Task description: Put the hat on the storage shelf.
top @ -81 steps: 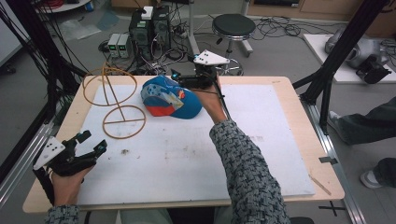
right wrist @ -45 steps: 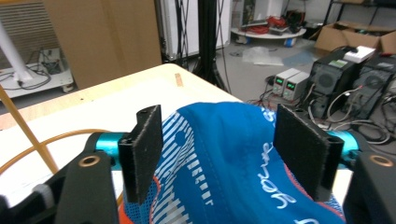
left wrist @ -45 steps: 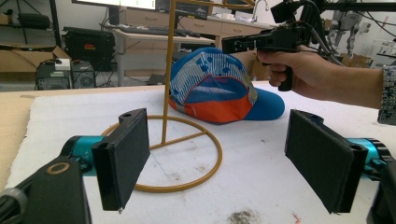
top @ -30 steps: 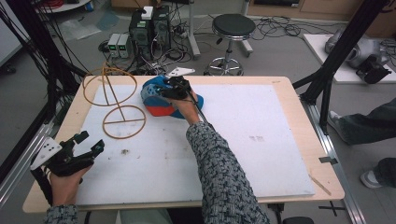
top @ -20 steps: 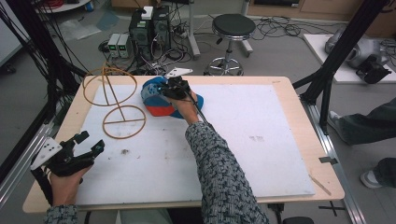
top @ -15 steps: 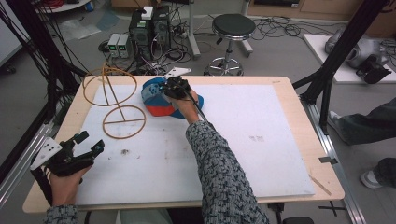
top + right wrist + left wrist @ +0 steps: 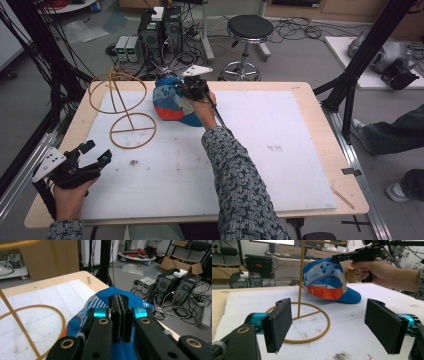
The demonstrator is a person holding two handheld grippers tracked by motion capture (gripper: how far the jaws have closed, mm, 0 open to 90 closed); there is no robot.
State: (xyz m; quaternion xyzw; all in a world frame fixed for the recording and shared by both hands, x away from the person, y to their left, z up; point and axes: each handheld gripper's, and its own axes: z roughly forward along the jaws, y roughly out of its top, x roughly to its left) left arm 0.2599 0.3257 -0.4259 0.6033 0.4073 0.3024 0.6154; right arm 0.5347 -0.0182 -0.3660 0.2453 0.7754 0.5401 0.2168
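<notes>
Cap, blue with an orange panel, lying at the far side of the white surface, just beside the yellow wire stand. Pinched at its crown by the right tool, jaws just closed tight on the fabric. Left tool near the front left corner, jaws spread wide, gripping nothing, well apart from the cap.
</notes>
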